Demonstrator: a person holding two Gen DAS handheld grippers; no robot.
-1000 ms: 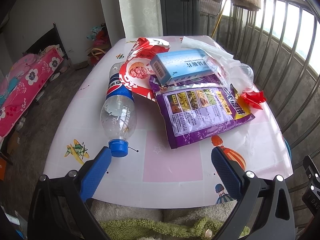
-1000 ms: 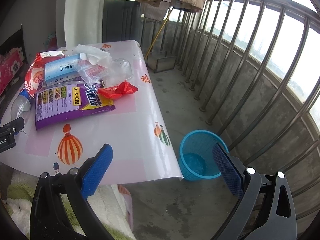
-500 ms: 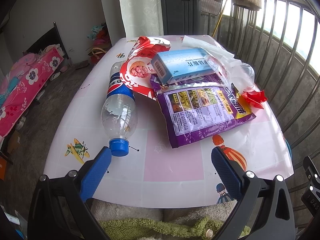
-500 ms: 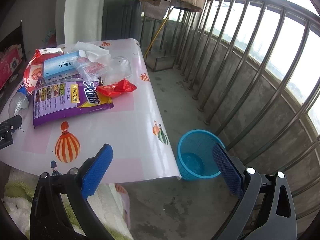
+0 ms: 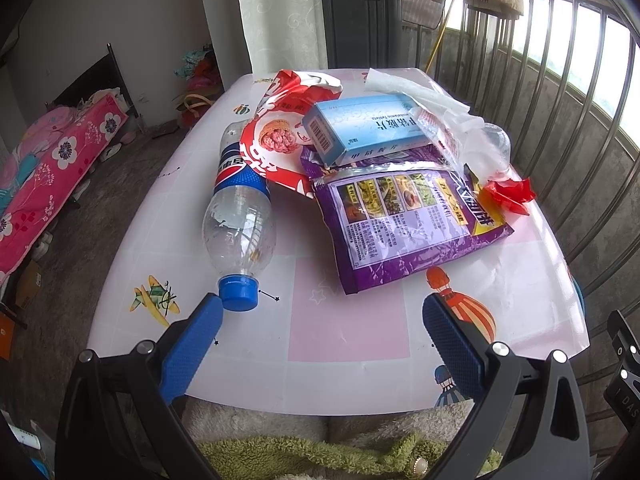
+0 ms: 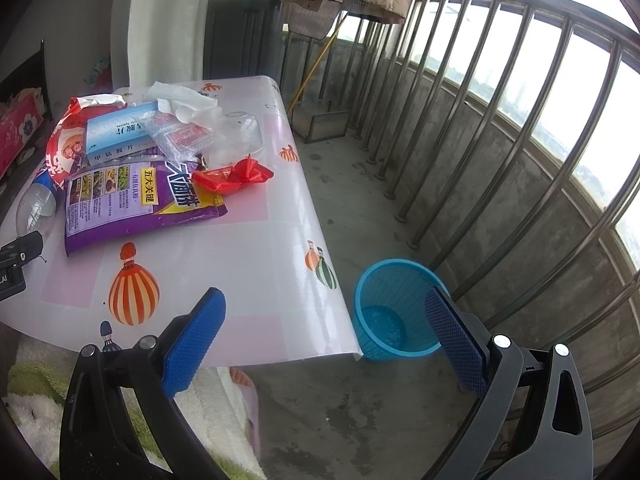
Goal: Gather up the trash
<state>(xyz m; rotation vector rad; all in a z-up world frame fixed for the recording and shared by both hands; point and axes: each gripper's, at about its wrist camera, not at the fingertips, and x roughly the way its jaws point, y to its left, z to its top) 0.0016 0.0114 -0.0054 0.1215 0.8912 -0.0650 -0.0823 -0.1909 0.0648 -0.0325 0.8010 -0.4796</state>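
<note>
Trash lies on a white table (image 5: 348, 336): an empty plastic bottle (image 5: 240, 220) with a blue cap, a purple packet (image 5: 404, 216), a red snack bag (image 5: 276, 140), a light blue box (image 5: 368, 128), white tissue (image 5: 416, 92), a clear plastic bag (image 5: 480, 148) and a red wrapper (image 5: 508, 194). My left gripper (image 5: 322, 316) is open over the table's near edge, its left finger just short of the bottle cap. My right gripper (image 6: 326, 312) is open and empty above the table's right edge, beside a blue mesh bin (image 6: 400, 312) on the floor.
A metal railing (image 6: 520, 140) runs along the right of the balcony. A dustpan (image 6: 320, 120) and a dark cabinet (image 6: 240, 36) stand beyond the table. A pink flowered bed (image 5: 48, 172) is at the left. Green and white fleece (image 5: 320, 452) lies below the table's near edge.
Both grippers have edged slightly forward toward the table. The left finger has come closer to the bottle cap. Nothing on the table has moved.
</note>
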